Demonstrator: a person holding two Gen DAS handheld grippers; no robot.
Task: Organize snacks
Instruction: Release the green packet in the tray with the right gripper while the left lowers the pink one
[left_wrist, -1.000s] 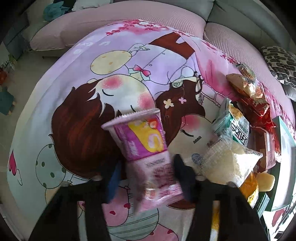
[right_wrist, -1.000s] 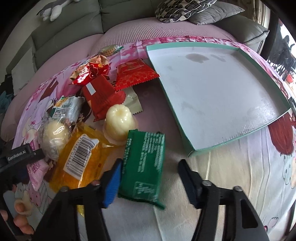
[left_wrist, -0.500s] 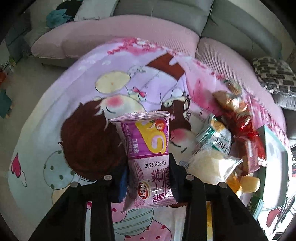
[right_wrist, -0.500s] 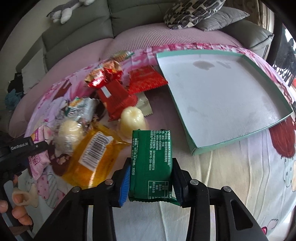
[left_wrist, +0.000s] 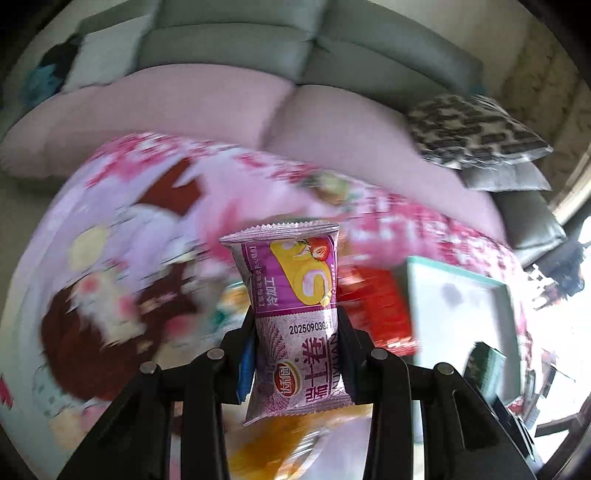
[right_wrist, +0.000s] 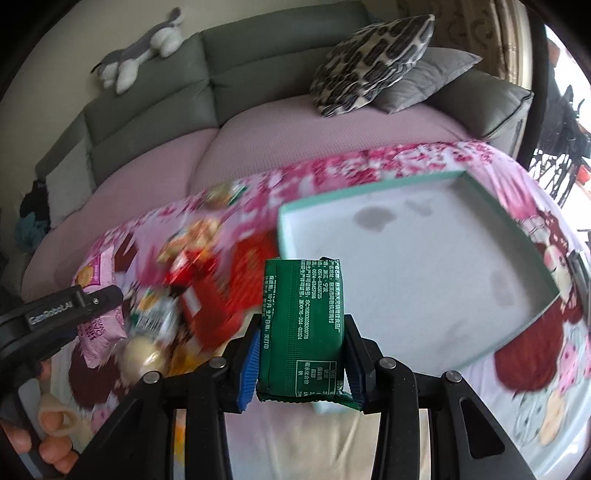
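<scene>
My left gripper (left_wrist: 295, 354) is shut on a purple snack packet (left_wrist: 291, 295) and holds it upright, lifted above the blanket. In the right wrist view that same packet (right_wrist: 98, 317) and the left gripper (right_wrist: 70, 306) show at the left edge. My right gripper (right_wrist: 301, 360) is shut on a green snack packet (right_wrist: 303, 317), raised off the blanket in front of the shallow teal-rimmed tray (right_wrist: 369, 195). The tray (left_wrist: 458, 275) also appears at the right of the left wrist view, with the green packet (left_wrist: 484, 363) beside it. A blurred heap of loose snacks (right_wrist: 192, 295) lies left of the tray.
A pink cartoon blanket (right_wrist: 535, 218) covers the pink seat (right_wrist: 295, 140). Grey sofa backs (right_wrist: 258, 48), a patterned cushion (right_wrist: 373, 51) and a plush toy (right_wrist: 140, 48) stand behind. A person's fingers (right_wrist: 51, 443) hold the left gripper's handle.
Both grippers closed on their packets, purple on the left and green on the right, then lifted them off the blanket. The left view has swung right towards the tray.
</scene>
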